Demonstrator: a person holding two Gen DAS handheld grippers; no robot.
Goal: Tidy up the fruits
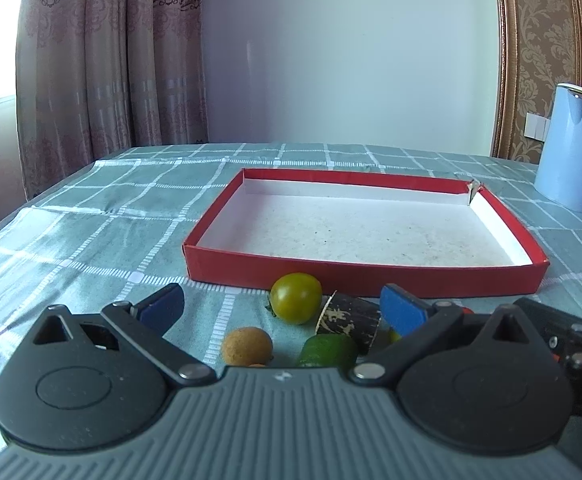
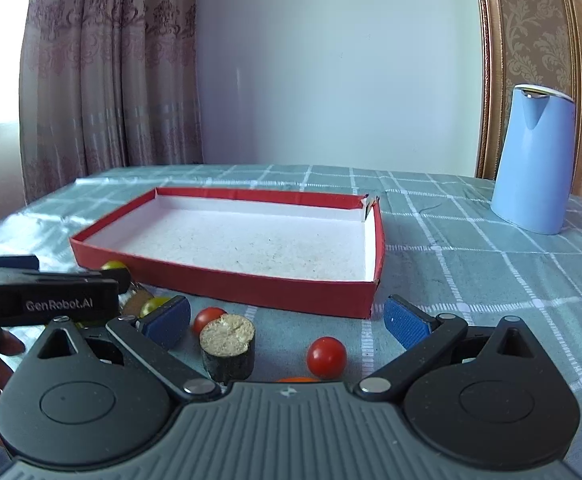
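A red tray (image 1: pixel 371 278) (image 2: pixel 251 288) with a white, empty floor lies on the checked tablecloth. In the left wrist view a green tomato (image 1: pixel 296 298), a tan round fruit (image 1: pixel 247 346), a green fruit (image 1: pixel 327 351) and a dark sugarcane piece (image 1: pixel 351 318) lie between the open fingers of my left gripper (image 1: pixel 283 308). In the right wrist view my right gripper (image 2: pixel 287 318) is open over a sugarcane piece (image 2: pixel 227 346) and two red tomatoes (image 2: pixel 326 357) (image 2: pixel 207 319). An orange fruit (image 2: pixel 297 379) peeks out at its base.
A light blue kettle (image 1: pixel 569 148) (image 2: pixel 535 160) stands at the back right of the table. Curtains hang at the left behind the table. The left gripper's body (image 2: pixel 43 300) shows at the left of the right wrist view, with yellow-green fruits (image 2: pixel 153 305) behind it.
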